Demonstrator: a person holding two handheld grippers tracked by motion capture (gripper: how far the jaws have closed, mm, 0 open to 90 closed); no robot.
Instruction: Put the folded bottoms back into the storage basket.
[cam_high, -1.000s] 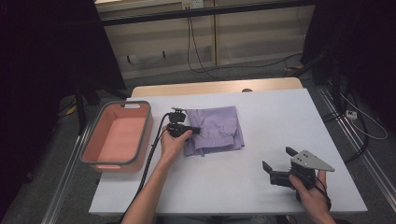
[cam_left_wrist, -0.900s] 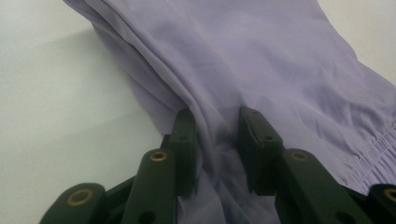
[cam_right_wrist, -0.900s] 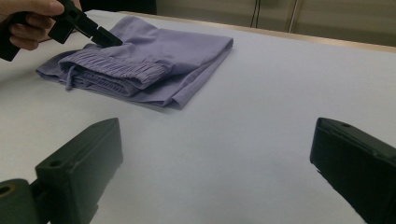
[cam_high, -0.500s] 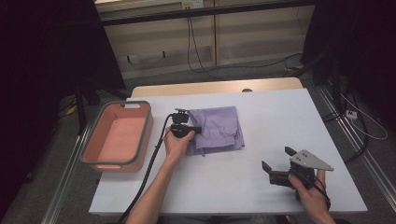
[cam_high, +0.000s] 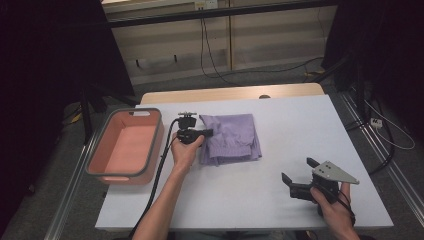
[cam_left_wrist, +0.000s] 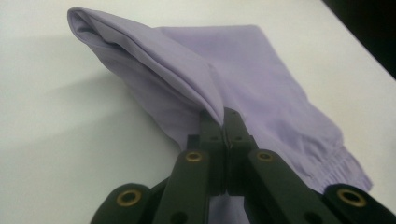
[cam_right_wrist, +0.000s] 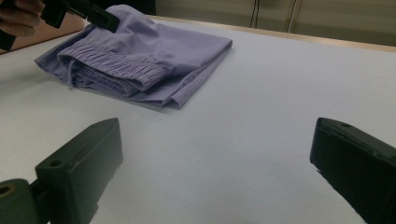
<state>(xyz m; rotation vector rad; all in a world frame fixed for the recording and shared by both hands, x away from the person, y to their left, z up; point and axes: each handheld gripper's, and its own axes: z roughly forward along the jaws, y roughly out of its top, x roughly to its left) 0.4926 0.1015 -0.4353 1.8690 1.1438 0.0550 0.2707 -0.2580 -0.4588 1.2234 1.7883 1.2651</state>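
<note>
Purple shorts (cam_left_wrist: 261, 88) hide the left hand-held gripper (cam_left_wrist: 223, 122) tips, pinched.

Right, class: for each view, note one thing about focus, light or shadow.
High view: dark surroundings, table evenly lit, sharp. Left gripper view: the shut left gripper is soft-edged, and the cloth lifts off the table above a faint shadow. Right gripper view: the open right gripper is blurred up close, the cloth's waistband crisp.

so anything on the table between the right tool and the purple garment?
No, bare white table between right tool and purple garment, per the high view.
</note>
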